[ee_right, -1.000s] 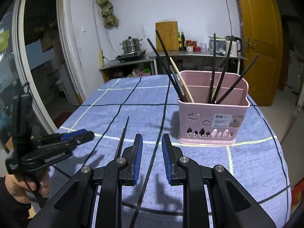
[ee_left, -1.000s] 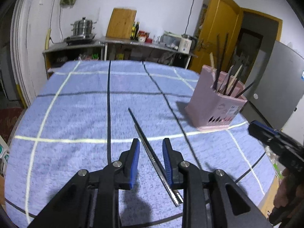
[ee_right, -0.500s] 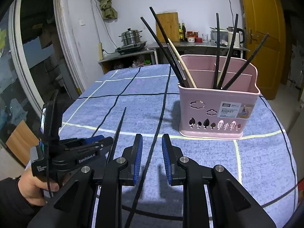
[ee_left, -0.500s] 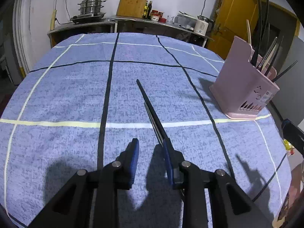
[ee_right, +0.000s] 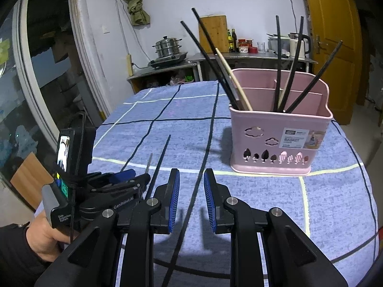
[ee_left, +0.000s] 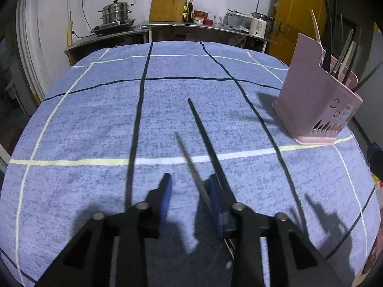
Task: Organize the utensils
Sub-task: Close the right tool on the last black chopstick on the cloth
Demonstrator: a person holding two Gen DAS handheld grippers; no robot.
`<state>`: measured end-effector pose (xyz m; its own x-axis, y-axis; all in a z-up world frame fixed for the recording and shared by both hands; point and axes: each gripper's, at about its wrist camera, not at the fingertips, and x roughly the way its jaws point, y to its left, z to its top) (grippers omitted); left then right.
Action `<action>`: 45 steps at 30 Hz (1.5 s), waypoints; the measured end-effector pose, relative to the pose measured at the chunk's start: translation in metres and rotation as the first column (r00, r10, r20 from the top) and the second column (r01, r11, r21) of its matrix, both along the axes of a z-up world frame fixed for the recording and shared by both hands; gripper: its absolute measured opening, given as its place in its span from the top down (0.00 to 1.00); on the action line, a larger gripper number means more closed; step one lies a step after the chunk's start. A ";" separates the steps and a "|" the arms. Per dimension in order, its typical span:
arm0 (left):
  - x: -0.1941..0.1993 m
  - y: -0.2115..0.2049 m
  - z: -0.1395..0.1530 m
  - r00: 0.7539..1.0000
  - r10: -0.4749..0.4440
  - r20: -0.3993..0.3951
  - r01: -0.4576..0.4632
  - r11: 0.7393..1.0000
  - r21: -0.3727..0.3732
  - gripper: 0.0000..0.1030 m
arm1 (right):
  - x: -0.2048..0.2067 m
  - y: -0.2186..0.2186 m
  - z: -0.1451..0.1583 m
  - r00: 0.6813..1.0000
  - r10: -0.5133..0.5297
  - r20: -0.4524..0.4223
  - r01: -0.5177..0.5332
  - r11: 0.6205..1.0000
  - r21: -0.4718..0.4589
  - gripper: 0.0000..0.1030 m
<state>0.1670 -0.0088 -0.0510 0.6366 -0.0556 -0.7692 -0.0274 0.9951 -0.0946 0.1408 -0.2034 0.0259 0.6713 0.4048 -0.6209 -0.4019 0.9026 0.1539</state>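
Left of the basket [ee_right: 278, 143], the left gripper [ee_left: 189, 192] is closing around two chopsticks [ee_left: 203, 134], not yet clamped. The right gripper [ee_right: 191, 196] hangs half-open, empty.

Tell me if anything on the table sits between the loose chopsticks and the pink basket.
Nothing visible does. Between the black chopstick, the metal chopstick beside it and the pink basket there is only bare blue tablecloth.

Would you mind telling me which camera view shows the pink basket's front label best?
The right wrist view: there the pink basket faces the camera and its label is seen head-on, unobstructed. The left wrist view shows the pink basket at the frame's right edge, corner-on, with only a sliver of label.
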 end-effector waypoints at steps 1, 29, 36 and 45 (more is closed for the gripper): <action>-0.001 0.004 0.000 1.000 -0.001 -0.004 0.001 1.000 0.002 0.86 | 0.001 0.002 -0.001 1.000 0.005 -0.003 -0.005 1.000 -0.002 0.79; 0.011 0.100 -0.003 0.996 0.060 -0.063 -0.064 0.996 -0.061 0.93 | 0.090 0.114 -0.065 0.972 0.121 -0.203 -0.140 0.987 -0.080 0.79; 0.014 0.104 -0.004 0.998 0.045 -0.046 -0.049 0.996 -0.073 0.93 | 0.111 0.129 -0.079 0.965 0.093 -0.244 -0.130 0.982 -0.139 0.79; 0.020 0.102 -0.002 0.997 0.022 -0.069 -0.025 0.999 -0.034 0.93 | 0.122 0.139 -0.079 0.969 0.074 -0.237 -0.125 0.970 -0.207 0.90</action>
<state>0.1867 0.0931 -0.0527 0.5837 -0.0691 -0.8090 -0.0582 0.9902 -0.1266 0.2631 -0.0642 -0.0536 0.4663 0.2997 -0.8323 -0.4694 0.8813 0.0544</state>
